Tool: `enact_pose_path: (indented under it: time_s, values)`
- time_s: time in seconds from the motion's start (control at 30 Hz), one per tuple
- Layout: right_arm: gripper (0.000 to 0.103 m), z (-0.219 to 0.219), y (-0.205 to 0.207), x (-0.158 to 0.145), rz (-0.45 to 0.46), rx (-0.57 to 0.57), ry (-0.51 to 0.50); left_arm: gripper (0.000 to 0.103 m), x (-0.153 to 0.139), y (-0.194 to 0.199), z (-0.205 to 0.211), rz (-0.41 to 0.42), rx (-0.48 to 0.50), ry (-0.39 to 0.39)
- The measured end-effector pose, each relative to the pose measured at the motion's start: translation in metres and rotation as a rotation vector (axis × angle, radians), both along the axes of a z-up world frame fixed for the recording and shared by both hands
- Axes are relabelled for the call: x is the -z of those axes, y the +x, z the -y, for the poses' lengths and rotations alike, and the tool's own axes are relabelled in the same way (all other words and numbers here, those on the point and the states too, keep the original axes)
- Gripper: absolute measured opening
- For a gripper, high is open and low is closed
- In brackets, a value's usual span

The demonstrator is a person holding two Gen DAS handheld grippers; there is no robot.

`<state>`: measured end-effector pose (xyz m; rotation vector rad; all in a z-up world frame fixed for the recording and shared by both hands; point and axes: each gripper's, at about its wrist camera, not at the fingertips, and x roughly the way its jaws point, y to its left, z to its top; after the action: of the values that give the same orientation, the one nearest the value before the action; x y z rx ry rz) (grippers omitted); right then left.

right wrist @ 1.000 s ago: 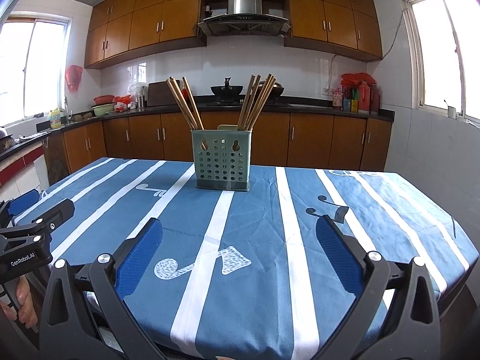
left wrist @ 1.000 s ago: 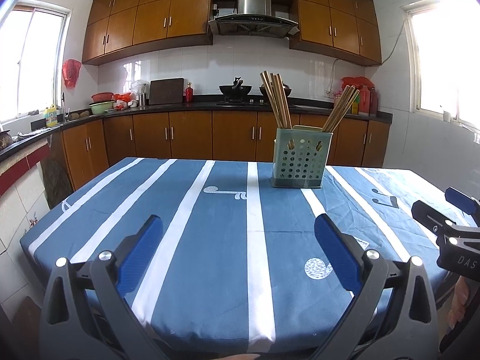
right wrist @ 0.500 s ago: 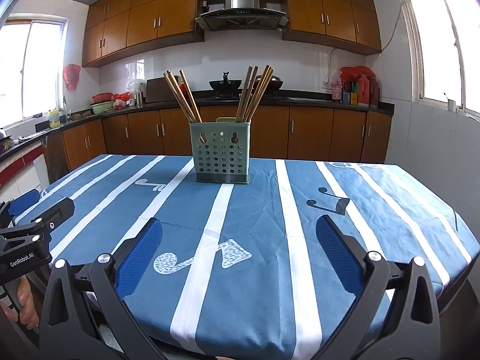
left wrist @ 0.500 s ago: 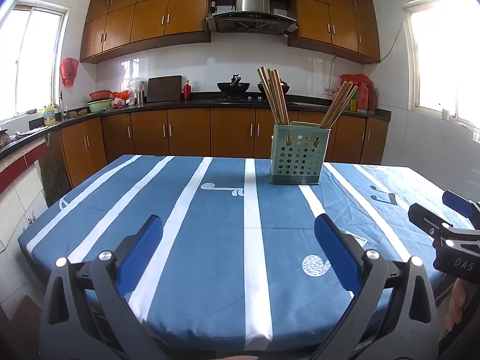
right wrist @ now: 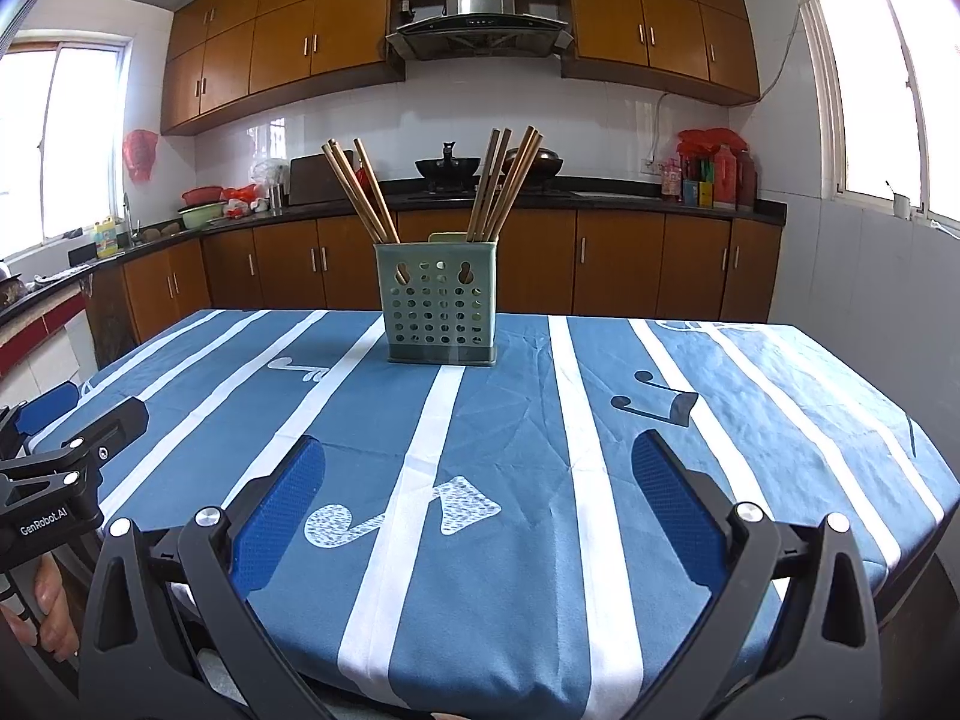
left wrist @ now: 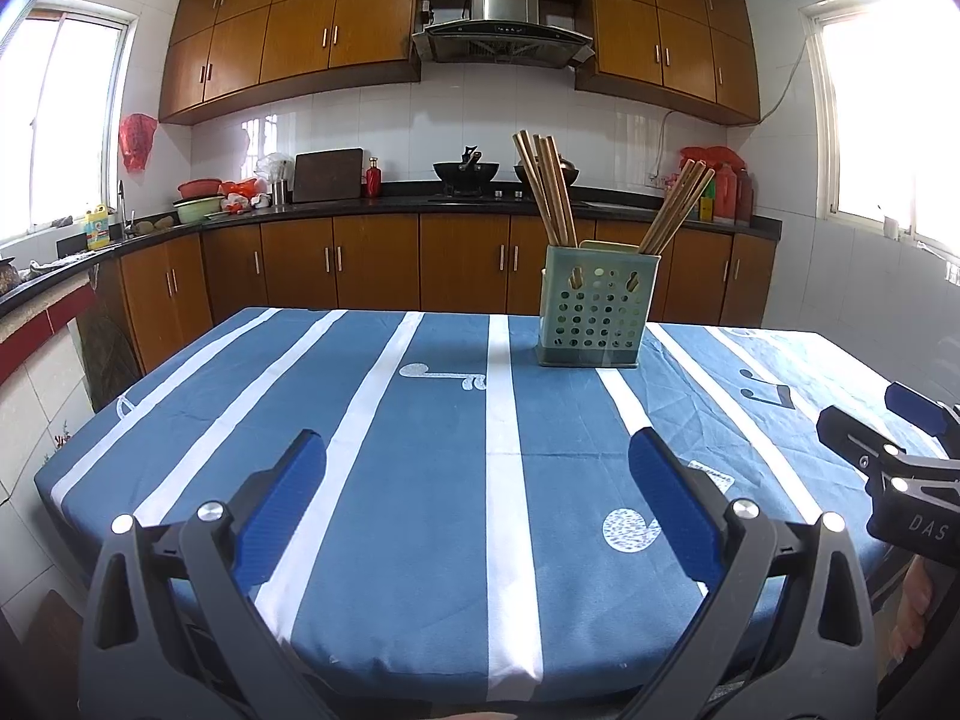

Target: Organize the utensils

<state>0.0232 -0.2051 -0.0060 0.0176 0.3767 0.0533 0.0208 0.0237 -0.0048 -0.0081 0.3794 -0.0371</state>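
Holder: pale green perforated plastic utensil holder (right wrist: pixel 440 304) stands upright on the blue tablecloth with white stripes (right wrist: pixel 528 456), toward the table's far edge, apart from both my grippers.
Utensils: two bunches of long brown wooden chopsticks stand in it, the left bunch (right wrist: pixel 359 192) leaning left, the right bunch (right wrist: pixel 503 183) leaning right; long axes run steeply upward, tips splayed apart.
Left gripper (left wrist: pixel 477 501): released, blue-padded fingers (left wrist: pixel 282 495) spread wide, nothing between them, hanging over the near edge of the table.
Right gripper (right wrist: pixel 479 501): also released, fingers (right wrist: pixel 675 501) wide apart and grasping nothing, over the near edge.
Direction: from my right gripper the holder lies almost straight ahead, a touch left of centre; from my left gripper it lies ahead and off to the right.
Nearer hand: I judge the right one better lined up, though both sit well back from the holder.
Next move, as I judge it: reach forward and up, closing across a bunch's shafts above the rim.
Risk: leaning sticks may scatter, or the light holder tip, if pulled sideways.
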Motion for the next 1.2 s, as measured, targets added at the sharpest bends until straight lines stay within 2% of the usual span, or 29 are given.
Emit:
enact_pose_path:
  time_s: [1.2]
  values:
    - [0.101,0.0008,0.0005,0.0008,-0.002,0.002,0.004,0.099,0.0022,0.0017,0.0018,-0.004,0.006,0.001]
